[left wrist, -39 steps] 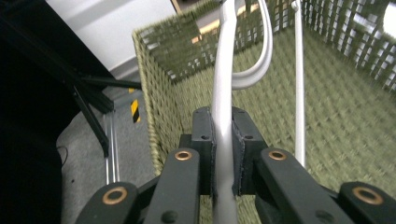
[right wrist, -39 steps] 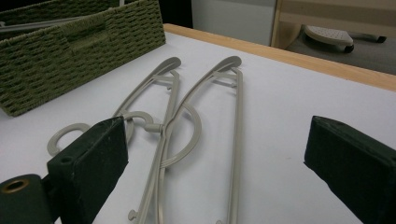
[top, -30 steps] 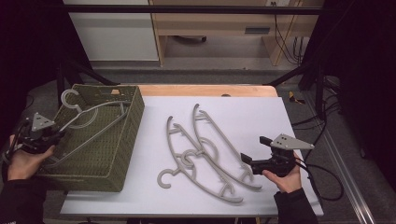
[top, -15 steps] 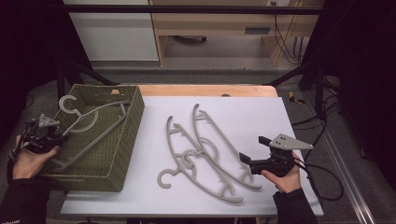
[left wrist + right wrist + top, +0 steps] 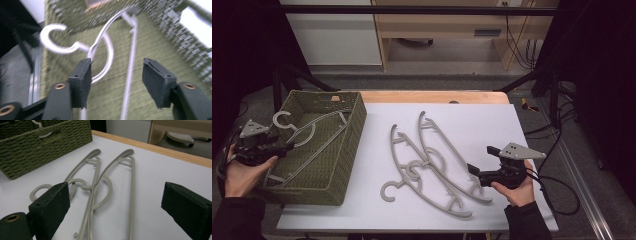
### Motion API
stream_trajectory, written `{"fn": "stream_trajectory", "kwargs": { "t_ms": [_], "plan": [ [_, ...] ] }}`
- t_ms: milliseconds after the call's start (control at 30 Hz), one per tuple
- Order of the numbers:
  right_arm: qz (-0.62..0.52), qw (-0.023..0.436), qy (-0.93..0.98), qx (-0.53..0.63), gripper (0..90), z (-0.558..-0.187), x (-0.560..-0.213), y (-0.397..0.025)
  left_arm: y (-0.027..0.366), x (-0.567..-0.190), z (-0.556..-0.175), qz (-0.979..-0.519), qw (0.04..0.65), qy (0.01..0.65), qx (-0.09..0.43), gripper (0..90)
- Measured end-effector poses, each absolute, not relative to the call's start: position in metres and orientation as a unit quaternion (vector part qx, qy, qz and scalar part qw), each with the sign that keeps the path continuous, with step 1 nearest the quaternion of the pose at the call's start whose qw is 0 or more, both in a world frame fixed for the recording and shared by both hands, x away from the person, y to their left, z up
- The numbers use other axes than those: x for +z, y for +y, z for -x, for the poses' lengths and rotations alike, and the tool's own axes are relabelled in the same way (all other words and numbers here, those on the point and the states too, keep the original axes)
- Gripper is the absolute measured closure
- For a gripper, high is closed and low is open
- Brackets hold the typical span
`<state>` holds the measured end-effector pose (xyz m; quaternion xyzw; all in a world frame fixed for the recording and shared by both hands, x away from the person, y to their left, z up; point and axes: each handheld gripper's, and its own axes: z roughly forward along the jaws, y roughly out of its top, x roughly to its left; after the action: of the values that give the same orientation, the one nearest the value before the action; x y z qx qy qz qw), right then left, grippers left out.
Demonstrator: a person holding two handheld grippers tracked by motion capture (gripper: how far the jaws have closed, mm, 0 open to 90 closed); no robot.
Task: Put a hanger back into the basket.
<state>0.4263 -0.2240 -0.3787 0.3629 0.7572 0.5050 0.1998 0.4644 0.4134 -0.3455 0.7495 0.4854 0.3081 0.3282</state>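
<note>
We note the left gripper (image 5: pixel 115 80) with jaws wide apart, gripping nothing, over the grey hanger (image 5: pixel 105 50) lying in the green woven basket (image 5: pixel 347 150) at the worktop's left edge. The right gripper (image 5: pixel 112 212), jaws equally spread and empty, sits near the front right corner, facing two hangers (image 5: pixel 432 160) crossed mid-worktop (image 5: pixel 492 120).
</note>
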Motion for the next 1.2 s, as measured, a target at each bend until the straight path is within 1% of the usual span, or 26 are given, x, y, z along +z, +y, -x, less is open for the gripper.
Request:
{"fn": "stream_trajectory", "kwargs": {
  "t_ms": [100, 200, 433, 533, 800, 867, 1067, 1133, 1200],
  "plan": [
    [-0.358, 0.199, 0.764, 0.498, 10.1, -0.428, -0.378, -0.218, 0.397, -0.34, -0.458, -0.746, 0.363, 0.466, 0.307, 26.8],
    [-0.354, 0.2, 0.773, 0.486, 11.9, -0.43, -0.376, -0.212, 0.379, -0.334, -0.45, -0.741, 0.397, 0.446, 0.309, 21.2],
    [-0.348, 0.186, 0.79, 0.469, 14.2, -0.435, -0.373, -0.197, 0.335, -0.328, -0.432, -0.736, 0.457, 0.401, 0.297, 16.8],
    [-0.347, 0.18, 0.794, 0.465, 14.2, -0.437, -0.374, -0.193, 0.318, -0.33, -0.424, -0.737, 0.472, 0.386, 0.292, 16.0],
    [-0.338, 0.159, 0.814, 0.445, 15.6, -0.439, -0.382, -0.182, 0.292, -0.345, -0.406, -0.748, 0.495, 0.351, 0.268, 14.6],
    [-0.34, 0.148, 0.822, 0.431, 18.6, -0.441, -0.386, -0.178, 0.288, -0.348, -0.405, -0.751, 0.496, 0.345, 0.266, 14.6],
    [-0.345, 0.134, 0.854, 0.365, 26.8, -0.45, -0.404, -0.166, 0.278, -0.356, -0.405, -0.763, 0.49, 0.332, 0.26, 13.3],
    [-0.35, 0.126, 0.862, 0.344, 31.0, -0.452, -0.409, -0.164, 0.276, -0.358, -0.406, -0.765, 0.488, 0.332, 0.259, 12.9],
    [-0.347, 0.117, 0.867, 0.337, 32.6, -0.454, -0.414, -0.161, 0.276, -0.358, -0.406, -0.765, 0.488, 0.331, 0.258, 12.8]
  ]
}}
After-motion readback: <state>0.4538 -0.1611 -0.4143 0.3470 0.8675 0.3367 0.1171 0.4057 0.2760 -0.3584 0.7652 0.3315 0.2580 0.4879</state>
